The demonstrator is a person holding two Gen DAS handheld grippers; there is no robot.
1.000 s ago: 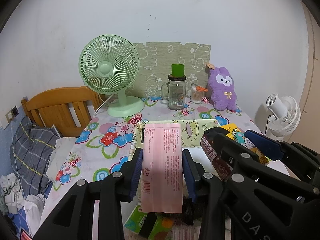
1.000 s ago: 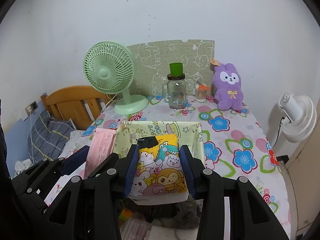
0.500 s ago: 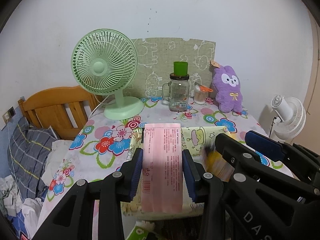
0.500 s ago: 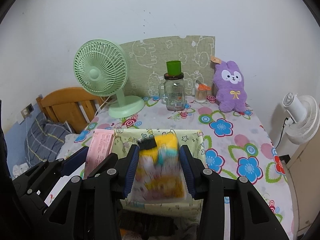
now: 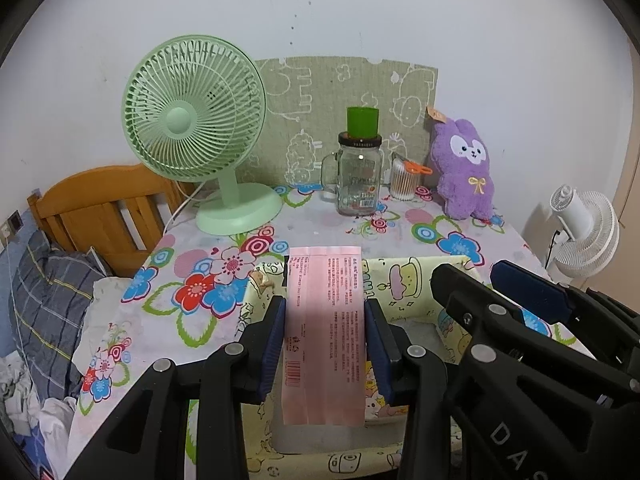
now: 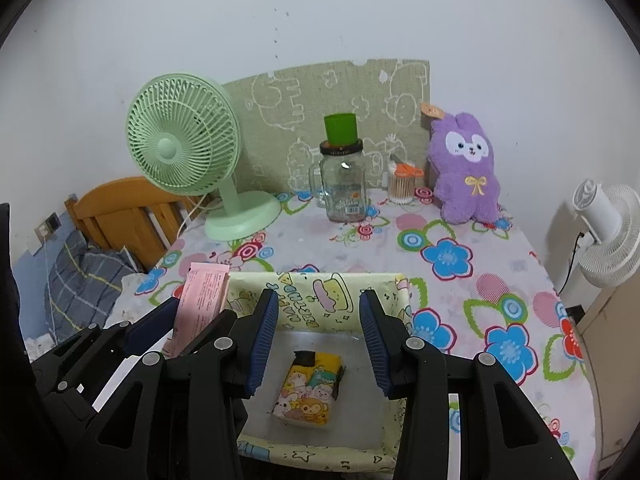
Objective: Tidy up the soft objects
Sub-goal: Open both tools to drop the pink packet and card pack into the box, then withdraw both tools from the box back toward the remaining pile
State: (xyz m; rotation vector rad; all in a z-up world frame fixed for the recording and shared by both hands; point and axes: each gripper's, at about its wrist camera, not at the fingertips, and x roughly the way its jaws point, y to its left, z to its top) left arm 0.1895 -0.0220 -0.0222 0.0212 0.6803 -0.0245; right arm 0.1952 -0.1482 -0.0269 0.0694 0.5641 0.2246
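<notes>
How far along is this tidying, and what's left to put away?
One cartoon tissue pack already lies in the yellow fabric bin, below the empty right gripper. The left gripper holds a pink pack above the bin, not yet dropped. The purple plush rabbit sits untouched by the wall.

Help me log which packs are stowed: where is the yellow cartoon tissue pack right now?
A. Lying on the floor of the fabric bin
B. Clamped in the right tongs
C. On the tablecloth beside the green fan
A: the yellow cartoon tissue pack lies on the fabric bin floor, below the empty right tongs.
</notes>
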